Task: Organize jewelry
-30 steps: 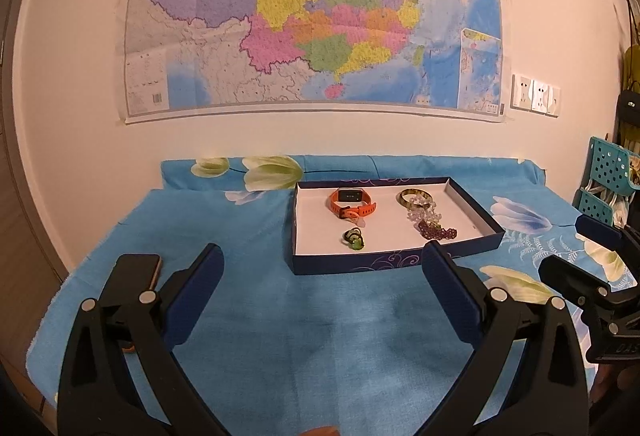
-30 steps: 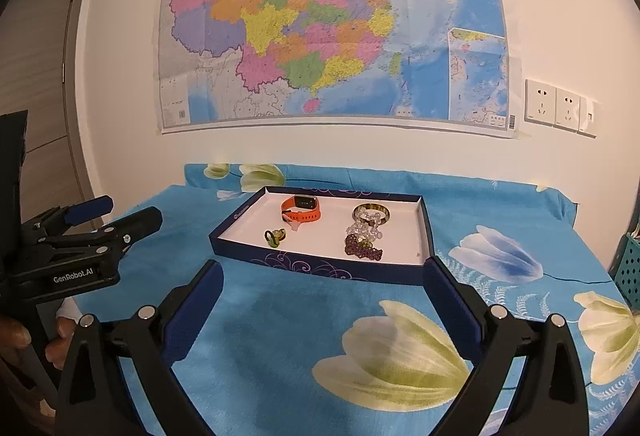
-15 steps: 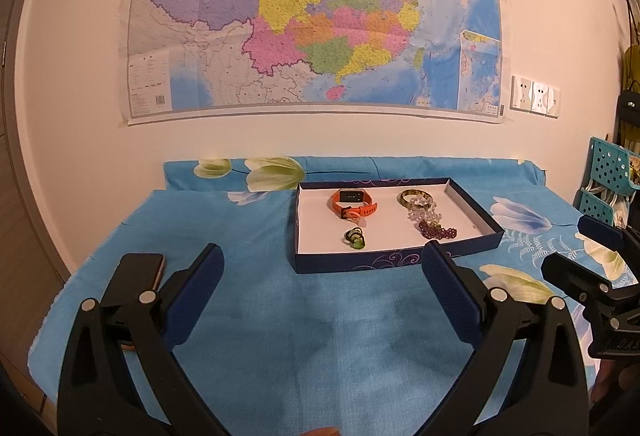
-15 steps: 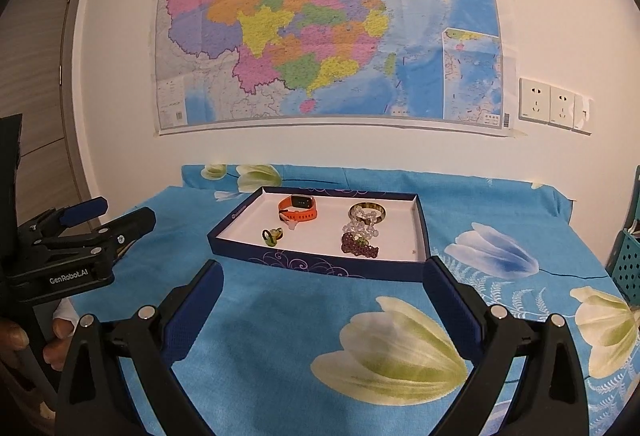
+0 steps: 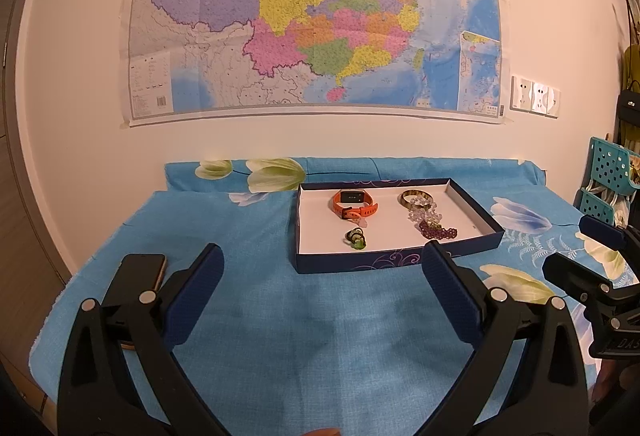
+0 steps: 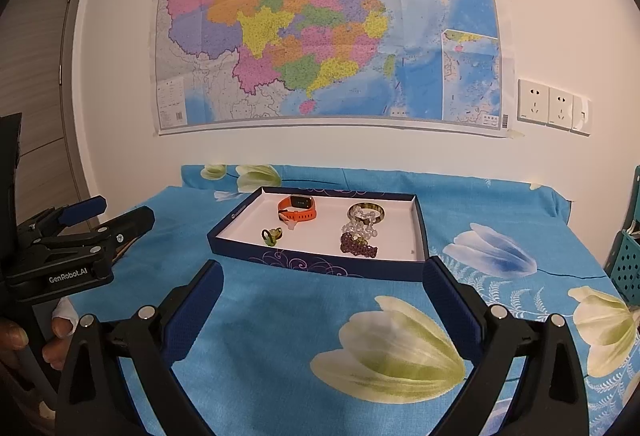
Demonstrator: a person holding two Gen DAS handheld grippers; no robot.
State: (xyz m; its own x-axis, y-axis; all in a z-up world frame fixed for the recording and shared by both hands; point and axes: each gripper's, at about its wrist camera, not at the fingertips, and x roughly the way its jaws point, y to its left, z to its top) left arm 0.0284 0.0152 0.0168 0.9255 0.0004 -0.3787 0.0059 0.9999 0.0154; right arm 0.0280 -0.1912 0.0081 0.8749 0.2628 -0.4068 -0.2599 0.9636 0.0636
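Note:
A dark blue box lid point(image 5: 360, 261) point(image 6: 320, 264) with a white inside lies on the blue flowered cloth. In it lie an orange watch point(image 5: 354, 203) point(image 6: 298, 209), a green ring point(image 5: 355, 238) point(image 6: 272, 236), a brown bangle point(image 5: 418, 197) point(image 6: 366, 211), clear beads point(image 5: 424, 212) and a purple bead bracelet point(image 5: 438, 232) point(image 6: 358, 245). My left gripper point(image 5: 320, 268) is open and empty, short of the box. My right gripper point(image 6: 320, 276) is open and empty, also short of the box. Each gripper shows at the edge of the other's view.
A dark phone point(image 5: 138, 276) lies on the cloth at the left, partly behind my left finger. A teal perforated basket point(image 5: 608, 180) stands at the right. A map hangs on the wall behind the table.
Both views have shifted slightly; the box sits a touch further right in the left wrist view. Nothing was taken hold of or moved in the box.

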